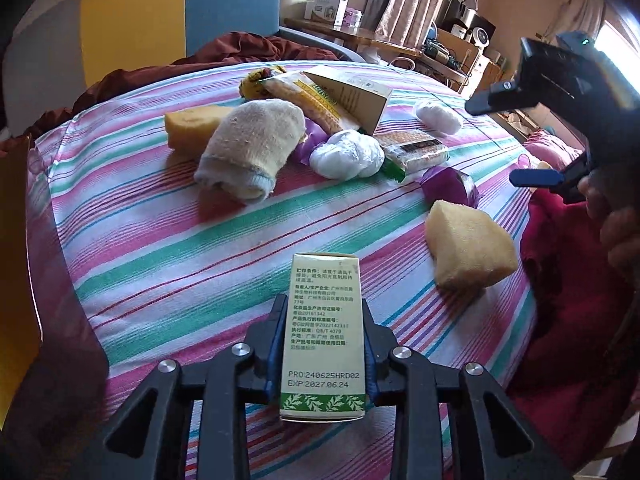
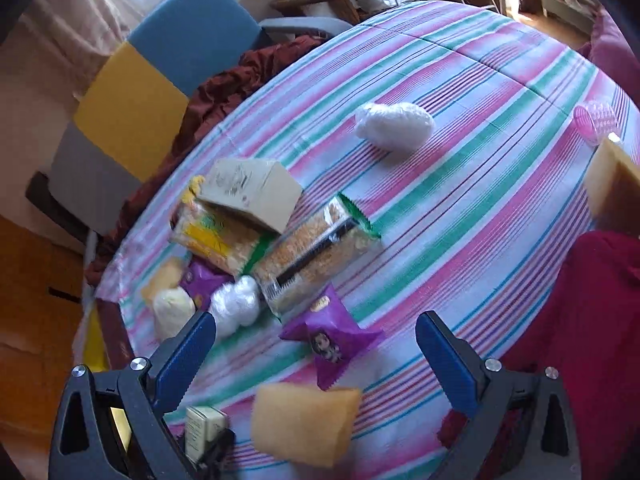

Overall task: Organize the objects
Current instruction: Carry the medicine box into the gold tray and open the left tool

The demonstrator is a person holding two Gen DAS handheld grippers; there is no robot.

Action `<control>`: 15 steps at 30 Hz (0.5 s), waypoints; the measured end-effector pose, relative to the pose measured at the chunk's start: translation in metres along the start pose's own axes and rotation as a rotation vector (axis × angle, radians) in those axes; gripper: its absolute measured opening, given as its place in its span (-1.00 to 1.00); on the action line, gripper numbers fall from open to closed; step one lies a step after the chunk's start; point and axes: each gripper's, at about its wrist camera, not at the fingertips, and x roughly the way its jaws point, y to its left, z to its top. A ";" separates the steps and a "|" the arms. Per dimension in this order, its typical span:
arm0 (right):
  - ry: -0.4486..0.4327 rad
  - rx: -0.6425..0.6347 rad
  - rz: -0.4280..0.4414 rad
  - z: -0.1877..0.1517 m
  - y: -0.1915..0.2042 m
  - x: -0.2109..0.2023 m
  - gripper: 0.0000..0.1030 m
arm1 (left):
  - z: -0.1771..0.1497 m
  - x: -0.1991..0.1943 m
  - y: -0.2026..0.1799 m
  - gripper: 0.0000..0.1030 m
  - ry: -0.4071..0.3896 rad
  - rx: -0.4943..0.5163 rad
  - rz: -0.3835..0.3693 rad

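**Left-wrist view: small carton clenched, right jaws spread over the clutter**

Left-wrist view, looking down across a bed under a pink, green and white striped sheet (image 1: 168,240). Left gripper (image 1: 323,354) clenched on a tall, narrow cream cardboard carton with green leaf trim and printed text (image 1: 323,340), upright between the blue pads near the bed's near edge. Just right of it, a pale yellow sponge wedge (image 1: 468,246), touching a purple foil snack packet (image 1: 450,186). Toward the middle: a rolled cream towelling sock (image 1: 250,146), a second yellow sponge block (image 1: 192,126), a knotted white plastic bag (image 1: 346,154), a clear wrapped cracker pack (image 1: 414,148) and a tilted beige cardboard box (image 1: 352,94), bunched together. Another white bag (image 1: 438,117) apart, toward the far right edge.

Right-wrist view: right gripper (image 2: 316,350) released, blue pads wide apart, nothing between them, hovering above the purple packet and sponge wedge.

Step in hand, as judged: carton picked, sorting barely begun. Next move likely calls for carrying the carton to its place without crushing thin card, and for lowering the right jaws squarely over one loose item; destination not visible.
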 end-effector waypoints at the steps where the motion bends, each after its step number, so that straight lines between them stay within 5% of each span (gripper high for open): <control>1: 0.029 -0.039 -0.022 -0.006 0.006 0.001 0.99 | 0.000 0.000 0.003 -0.39 -0.002 -0.018 -0.017; 4: 0.121 -0.131 -0.063 -0.025 0.021 0.008 0.98 | -0.002 -0.003 0.009 -0.39 -0.013 -0.048 -0.048; 13: 0.204 -0.195 -0.172 -0.051 0.038 0.039 0.92 | -0.014 -0.013 0.010 -0.40 -0.043 -0.034 -0.045; 15: 0.230 -0.238 -0.210 -0.058 0.042 0.048 0.37 | -0.015 -0.016 0.011 -0.41 -0.046 -0.037 -0.045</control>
